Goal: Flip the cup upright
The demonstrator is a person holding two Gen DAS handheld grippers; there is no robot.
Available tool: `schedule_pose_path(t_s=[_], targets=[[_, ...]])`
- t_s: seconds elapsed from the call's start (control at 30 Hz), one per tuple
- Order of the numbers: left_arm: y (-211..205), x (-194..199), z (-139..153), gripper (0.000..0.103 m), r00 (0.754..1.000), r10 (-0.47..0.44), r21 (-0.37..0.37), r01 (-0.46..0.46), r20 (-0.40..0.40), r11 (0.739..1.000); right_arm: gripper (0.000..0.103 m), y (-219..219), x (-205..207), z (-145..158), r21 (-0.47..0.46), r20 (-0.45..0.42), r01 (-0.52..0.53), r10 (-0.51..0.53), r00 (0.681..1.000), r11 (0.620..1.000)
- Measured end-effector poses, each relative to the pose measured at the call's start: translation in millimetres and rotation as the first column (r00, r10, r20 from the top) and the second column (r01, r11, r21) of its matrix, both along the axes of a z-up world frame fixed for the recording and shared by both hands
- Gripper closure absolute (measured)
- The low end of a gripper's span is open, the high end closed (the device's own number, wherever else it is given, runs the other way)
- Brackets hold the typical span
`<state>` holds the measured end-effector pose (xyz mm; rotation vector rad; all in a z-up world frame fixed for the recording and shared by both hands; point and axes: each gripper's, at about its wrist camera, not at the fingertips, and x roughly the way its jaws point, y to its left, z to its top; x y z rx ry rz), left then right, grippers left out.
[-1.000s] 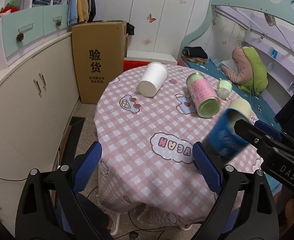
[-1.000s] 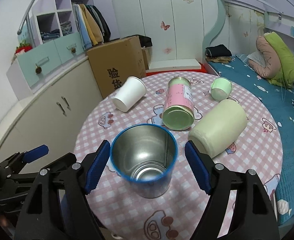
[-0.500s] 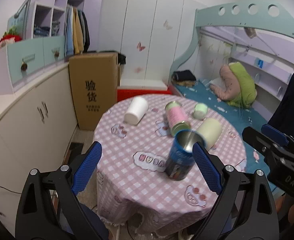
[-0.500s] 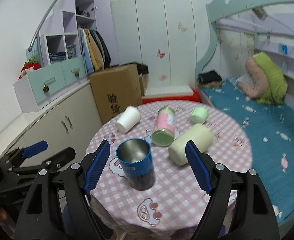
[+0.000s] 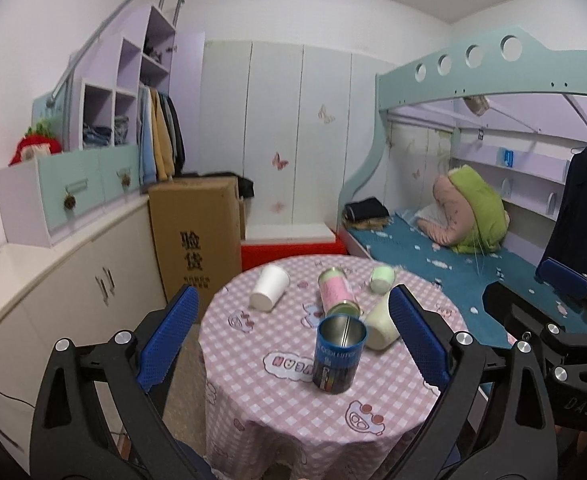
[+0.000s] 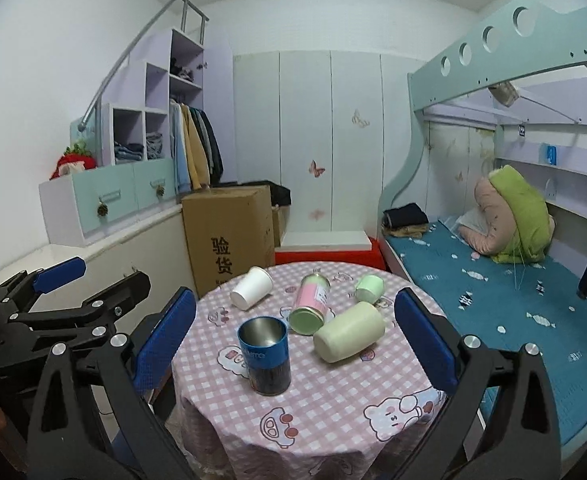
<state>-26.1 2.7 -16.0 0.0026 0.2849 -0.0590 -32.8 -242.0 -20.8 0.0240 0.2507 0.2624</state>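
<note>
The blue metal cup [image 5: 339,354] stands upright on the round surface [image 5: 253,396], which is covered with a pink checked cloth. Its open mouth points up and I can see the shiny inside [image 6: 262,331]. It is on the near part of the surface, free, and nothing touches it.

My left tool [image 5: 291,342] is spread wide and holds nothing. Its blue pads [image 5: 169,336] frame the surface from above, well apart from the cup. My right tool [image 6: 291,344] is also spread wide and empty, and it is held back from the surface too. In the left wrist view the right tool appears at the right edge [image 5: 553,320], and in the right wrist view the left tool appears at the left edge [image 6: 53,312].

Behind the blue cup four other things lie on their sides: a white paper cup [image 6: 252,288], a pink can with a green end [image 6: 312,304], a cream cup [image 6: 349,332] and a small light green cup [image 6: 369,287]. The cream cup lies just beside the pink can. A cardboard box [image 6: 229,236] stands on the floor behind the surface, and a bed with a blue sheet [image 6: 493,292] is to the right.
</note>
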Motion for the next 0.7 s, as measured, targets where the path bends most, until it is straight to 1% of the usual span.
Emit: schedule_pose_path(t_s=[0.1, 0.23, 0.47, 0.7], targets=[[-4, -11, 7, 0.007, 0.999, 0.008, 0.007, -0.008, 0.041, 1.0, 0.007, -5, -8, 5, 0.009, 0.025, 0.002, -0.002, 1.0, 1.0], [-7, -17, 13, 0.007, 0.997, 0.013, 0.014, -0.014, 0.07, 1.0, 0.007, -7, -18, 9, 0.009, 0.051, 0.004, -0.005, 0.999, 1.0], [-10, -22, 15, 0.007, 0.996, 0.022, 0.023, -0.024, 0.091, 0.999, 0.007, -10, -23, 10, 0.017, 0.062, 0.004, -0.005, 0.998, 1.0], [-10, -23, 14, 0.007, 0.995, 0.026, 0.025, -0.028, 0.094, 0.999, 0.007, -10, -23, 11, 0.018, 0.059, 0.001, -0.002, 0.998, 1.0]])
